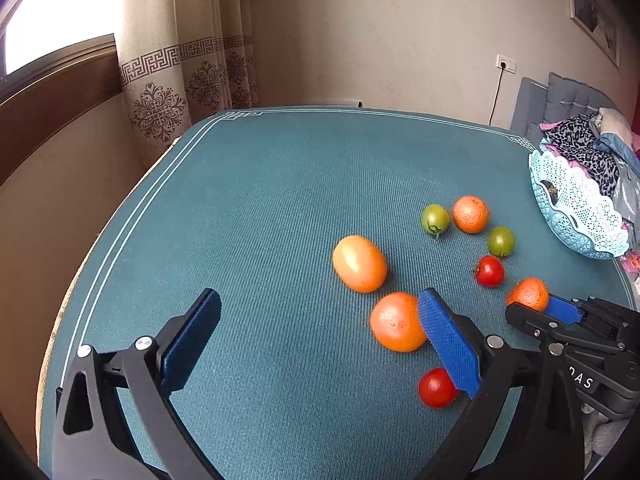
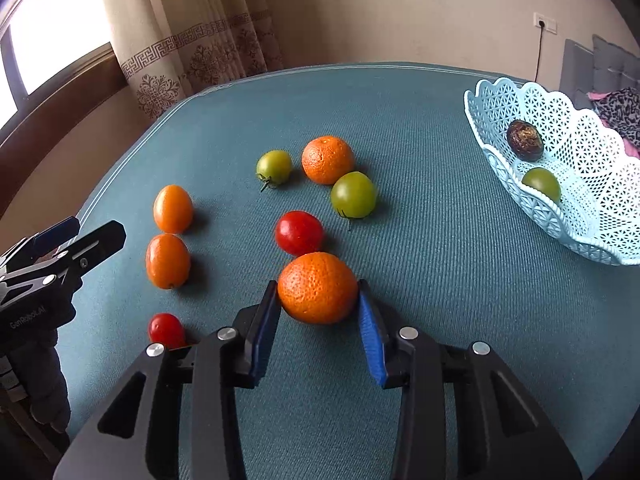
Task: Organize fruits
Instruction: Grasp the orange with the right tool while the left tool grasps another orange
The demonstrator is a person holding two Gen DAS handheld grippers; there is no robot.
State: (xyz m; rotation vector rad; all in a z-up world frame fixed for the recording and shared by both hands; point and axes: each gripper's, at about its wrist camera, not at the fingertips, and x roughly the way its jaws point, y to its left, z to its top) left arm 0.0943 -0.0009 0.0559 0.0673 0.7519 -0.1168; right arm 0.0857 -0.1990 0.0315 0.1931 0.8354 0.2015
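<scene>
My right gripper (image 2: 318,292) is shut on a mandarin (image 2: 318,288) that rests on the teal table; both blue pads press its sides. The left wrist view shows that same mandarin (image 1: 528,294) and the right gripper (image 1: 560,310) at the far right. Loose on the cloth lie a second mandarin (image 2: 328,159), two green tomatoes (image 2: 274,167) (image 2: 353,194), two red tomatoes (image 2: 299,233) (image 2: 166,329) and two orange oval fruits (image 2: 173,208) (image 2: 167,260). My left gripper (image 1: 320,300) stands open over bare cloth, with an orange oval fruit (image 1: 394,322) just outside its right finger.
A pale blue lattice basket (image 2: 592,184) sits at the table's right edge, holding a dark fruit (image 2: 525,140) and a green tomato (image 2: 541,184). Curtain and window lie beyond the far left corner. Clothes and cushions are piled past the basket (image 1: 576,216).
</scene>
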